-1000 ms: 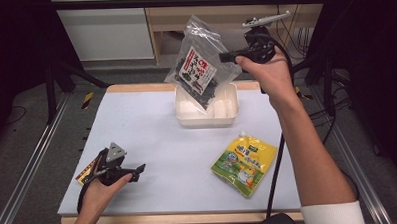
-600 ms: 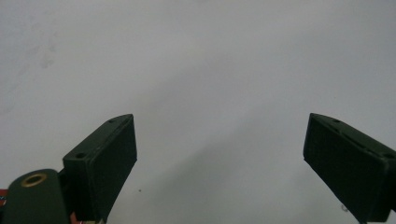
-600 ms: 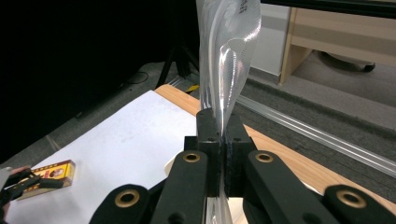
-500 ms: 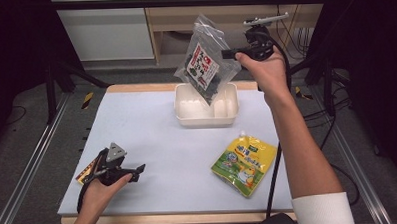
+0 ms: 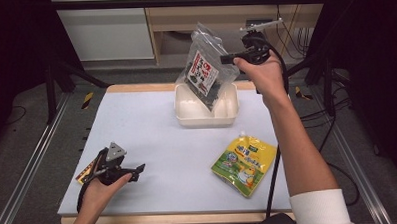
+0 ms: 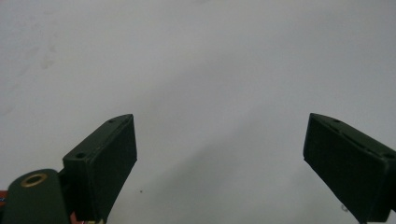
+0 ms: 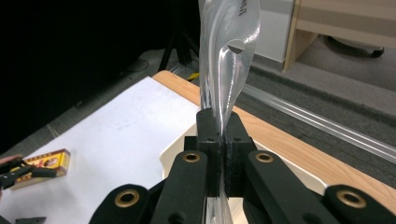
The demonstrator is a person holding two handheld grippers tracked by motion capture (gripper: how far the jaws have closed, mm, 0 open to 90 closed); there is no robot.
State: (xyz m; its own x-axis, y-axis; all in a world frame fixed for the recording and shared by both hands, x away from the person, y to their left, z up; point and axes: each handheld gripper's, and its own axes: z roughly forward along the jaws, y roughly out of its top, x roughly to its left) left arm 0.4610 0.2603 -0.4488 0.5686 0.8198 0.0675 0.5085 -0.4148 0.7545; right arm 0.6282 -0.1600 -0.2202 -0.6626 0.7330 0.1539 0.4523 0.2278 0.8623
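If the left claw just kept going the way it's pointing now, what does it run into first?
Most likely the bare white table top. The left claw is open and empty, and plain table surface lies ahead of its jaws. From above, the left claw points roughly toward the yellow pouch, but that lies well off; the exact angle is uncertain.

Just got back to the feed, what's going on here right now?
The right claw is shut on the edge of a clear snack bag, holding it in the air above the white tray at the far side of the table. The left claw sits open and empty, low over the table near the front left. A yellow pouch lies flat at the front right, and a small yellow box lies beside the left hand.
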